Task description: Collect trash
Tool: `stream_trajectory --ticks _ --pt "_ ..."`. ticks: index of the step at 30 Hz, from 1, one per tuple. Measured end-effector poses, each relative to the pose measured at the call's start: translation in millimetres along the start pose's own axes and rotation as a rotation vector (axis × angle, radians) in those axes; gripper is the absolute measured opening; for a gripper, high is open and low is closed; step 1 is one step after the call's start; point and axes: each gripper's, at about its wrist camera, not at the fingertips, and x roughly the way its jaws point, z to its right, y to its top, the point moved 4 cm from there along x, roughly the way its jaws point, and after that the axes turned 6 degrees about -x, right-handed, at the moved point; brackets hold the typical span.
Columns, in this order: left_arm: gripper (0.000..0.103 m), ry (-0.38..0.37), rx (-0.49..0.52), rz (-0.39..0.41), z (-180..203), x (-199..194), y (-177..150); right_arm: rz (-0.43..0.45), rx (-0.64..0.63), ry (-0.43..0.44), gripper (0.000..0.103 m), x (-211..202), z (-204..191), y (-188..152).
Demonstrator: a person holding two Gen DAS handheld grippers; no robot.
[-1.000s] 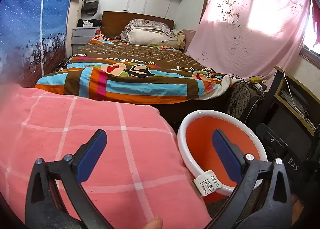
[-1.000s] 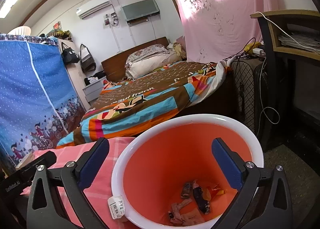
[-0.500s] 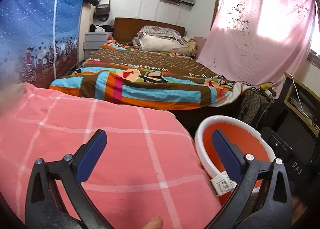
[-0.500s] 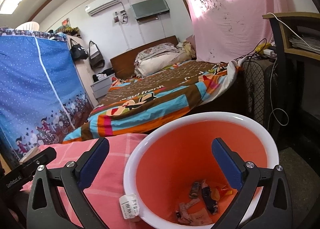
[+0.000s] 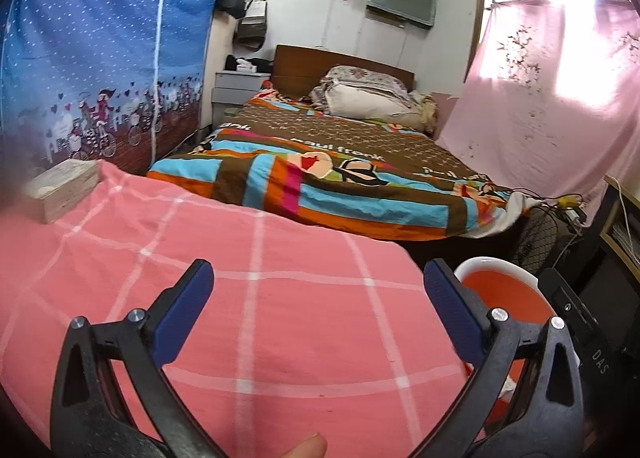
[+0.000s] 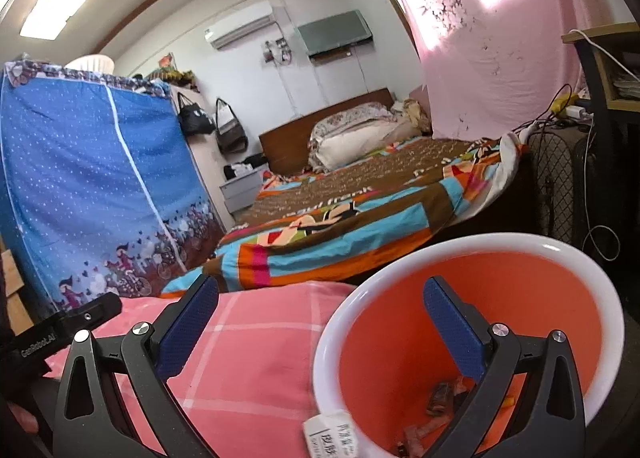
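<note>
An orange bin with a white rim stands beside a surface covered in pink checked cloth. Several wrappers lie at its bottom. My right gripper is open and empty, above the bin's left rim. My left gripper is open and empty over the pink cloth, with the bin at its lower right. No loose trash shows on the cloth.
A pale box sits at the far left of the pink cloth. A bed with a striped quilt lies beyond. A blue fabric wardrobe stands left. A desk with cables stands right.
Both grippers have swung left. The bin has slid toward the right edge in each view, and the pale box has come into the left wrist view.
</note>
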Motion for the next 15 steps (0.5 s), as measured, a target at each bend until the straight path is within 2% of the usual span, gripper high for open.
stream_trajectory --ticks 7,15 --pt "0.103 0.028 -0.032 -0.038 -20 6 -4 -0.017 0.008 0.044 0.103 21 -8 -2" --pt "0.103 0.031 -0.049 -0.063 -27 11 -6 -0.104 0.042 0.07 0.103 49 -8 -8"
